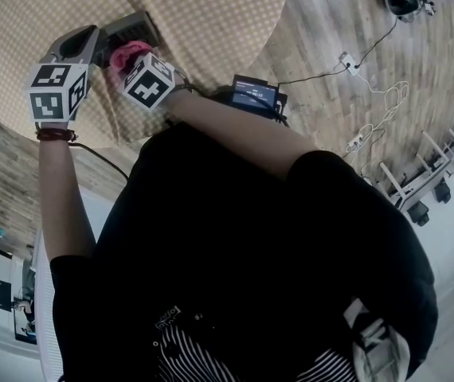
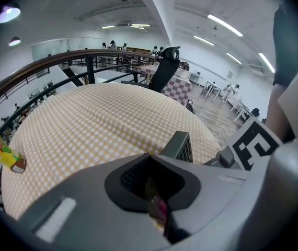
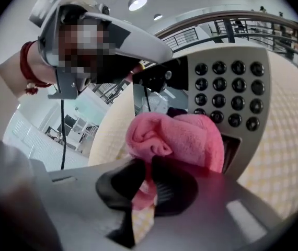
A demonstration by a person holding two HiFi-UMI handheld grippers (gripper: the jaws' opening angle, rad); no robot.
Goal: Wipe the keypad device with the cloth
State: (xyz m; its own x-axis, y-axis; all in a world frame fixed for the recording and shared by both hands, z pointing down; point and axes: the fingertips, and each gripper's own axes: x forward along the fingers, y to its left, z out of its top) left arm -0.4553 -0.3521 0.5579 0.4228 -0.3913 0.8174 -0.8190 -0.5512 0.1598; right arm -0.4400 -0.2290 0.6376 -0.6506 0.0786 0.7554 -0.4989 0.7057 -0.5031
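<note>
Plainly the pink terry cloth (image 3: 178, 137) is soft, light and limp. It will bunch rather than slide, so it wants a firm pinch low on a fold. The right gripper (image 3: 149, 184) has that: its jaws are closed on a tuck, and the wad bulges ahead of them. The wad lies against the face of the grey plastic keypad device (image 3: 243, 67), just below its round black keys (image 3: 227, 93). The device looks rigid, smooth and light, likely to skid unless steadied by an edge. The left gripper (image 2: 157, 197) appears clamped on one edge, over the yellow checked surface (image 2: 86, 124).
</note>
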